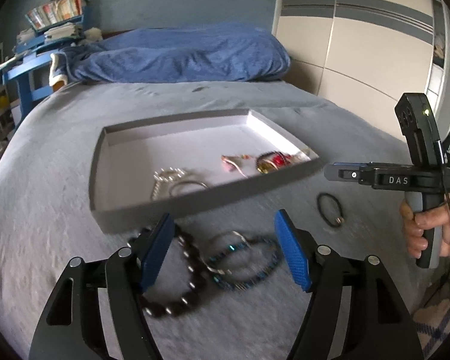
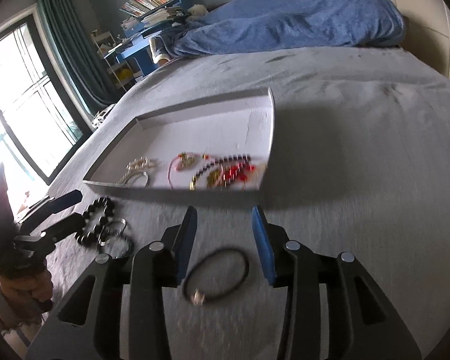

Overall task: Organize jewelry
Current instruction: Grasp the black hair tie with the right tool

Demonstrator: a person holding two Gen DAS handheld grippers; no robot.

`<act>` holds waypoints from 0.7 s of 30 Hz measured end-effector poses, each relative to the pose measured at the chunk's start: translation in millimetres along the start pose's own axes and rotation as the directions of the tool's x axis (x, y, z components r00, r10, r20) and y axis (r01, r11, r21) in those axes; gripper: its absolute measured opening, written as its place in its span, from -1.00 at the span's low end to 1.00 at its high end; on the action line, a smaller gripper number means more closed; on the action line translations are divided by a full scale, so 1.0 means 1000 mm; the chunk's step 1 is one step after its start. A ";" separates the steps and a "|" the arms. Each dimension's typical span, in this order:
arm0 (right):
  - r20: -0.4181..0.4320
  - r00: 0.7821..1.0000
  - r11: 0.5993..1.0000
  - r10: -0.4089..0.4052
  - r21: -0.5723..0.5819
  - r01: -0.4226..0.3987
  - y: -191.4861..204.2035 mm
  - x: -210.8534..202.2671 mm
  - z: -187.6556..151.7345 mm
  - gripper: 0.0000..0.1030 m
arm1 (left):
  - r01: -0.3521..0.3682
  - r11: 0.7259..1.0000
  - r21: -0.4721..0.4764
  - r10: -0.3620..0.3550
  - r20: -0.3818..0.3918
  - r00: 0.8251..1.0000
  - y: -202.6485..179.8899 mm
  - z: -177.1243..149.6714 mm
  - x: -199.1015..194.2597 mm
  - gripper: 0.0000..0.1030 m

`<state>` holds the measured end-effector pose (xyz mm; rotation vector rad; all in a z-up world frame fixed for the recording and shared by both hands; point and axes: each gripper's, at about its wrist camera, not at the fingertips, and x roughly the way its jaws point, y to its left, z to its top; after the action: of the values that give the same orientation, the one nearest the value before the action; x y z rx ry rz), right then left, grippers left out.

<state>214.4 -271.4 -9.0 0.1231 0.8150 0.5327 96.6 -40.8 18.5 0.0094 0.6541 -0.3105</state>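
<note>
A shallow white tray [image 1: 177,207] [image 2: 273,126] lies on the grey bed and holds several pieces of jewelry: a pearl piece [image 1: 168,177], a pink one [image 1: 232,162] and red and gold ones [image 1: 274,160] [image 2: 234,172]. My left gripper [image 1: 225,234] is open just above a dark bead bracelet [image 1: 180,300] and a blue bead bracelet [image 1: 249,264] on the bed in front of the tray. My right gripper [image 2: 225,228] is open over a black cord bracelet [image 2: 217,273] with a small charm; the cord bracelet also shows in the left wrist view [image 1: 330,208]. The right gripper [image 1: 339,174] also shows from the side.
A blue blanket [image 1: 180,57] is piled at the head of the bed. A blue desk with books [image 1: 42,48] stands at the far left, a wardrobe [image 1: 360,39] at the right. A window with green curtains [image 2: 30,90] is beyond the bed's left edge.
</note>
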 end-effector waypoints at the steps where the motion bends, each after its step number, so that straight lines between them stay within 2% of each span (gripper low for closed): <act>1: -0.003 1.000 1.000 0.000 0.001 0.000 0.001 -0.001 -0.004 -0.16 | -0.001 1.000 0.008 0.001 -0.001 1.000 -0.003 -0.003 -0.001 0.36; 4: -0.030 1.000 1.000 -0.009 -0.014 0.008 0.005 0.000 -0.020 0.00 | -0.015 1.000 0.026 0.014 0.008 1.000 -0.009 -0.008 -0.004 0.37; 8: -0.051 0.998 0.999 -0.032 -0.022 0.031 0.012 0.004 -0.033 0.00 | -0.029 0.999 0.021 0.028 0.020 0.999 -0.010 -0.011 -0.008 0.37; 12: -0.075 0.995 0.998 -0.062 -0.036 0.059 0.016 0.012 -0.034 0.10 | -0.024 1.000 0.016 0.023 0.031 0.999 -0.011 -0.012 -0.011 0.37; 17: -0.094 0.990 0.992 -0.109 -0.078 0.102 0.022 0.023 -0.034 0.18 | -0.025 0.997 0.075 0.024 0.005 1.000 -0.022 -0.013 -0.006 0.36; 18: -0.093 0.988 0.990 -0.120 -0.089 0.112 0.024 0.025 -0.034 0.14 | -0.026 0.995 0.095 0.026 -0.001 1.000 -0.026 -0.013 -0.004 0.36; 19: -0.090 0.987 0.988 -0.132 -0.097 0.123 0.025 0.025 -0.034 -0.06 | -0.024 0.994 0.111 0.025 -0.004 1.000 -0.029 -0.014 -0.004 0.36; 20: -0.088 0.987 0.988 -0.131 -0.095 0.123 0.025 0.024 -0.035 -0.16 | -0.024 0.992 0.122 0.025 -0.007 1.000 -0.032 -0.014 -0.003 0.37; 21: -0.085 0.988 0.989 -0.127 -0.089 0.119 0.023 0.024 -0.035 -0.35 | -0.022 0.990 0.138 0.024 -0.012 1.000 -0.035 -0.015 -0.002 0.37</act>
<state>193.2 -242.8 -41.1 -0.0293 0.8813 0.4574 76.3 -71.8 11.0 0.1510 0.6450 -0.3326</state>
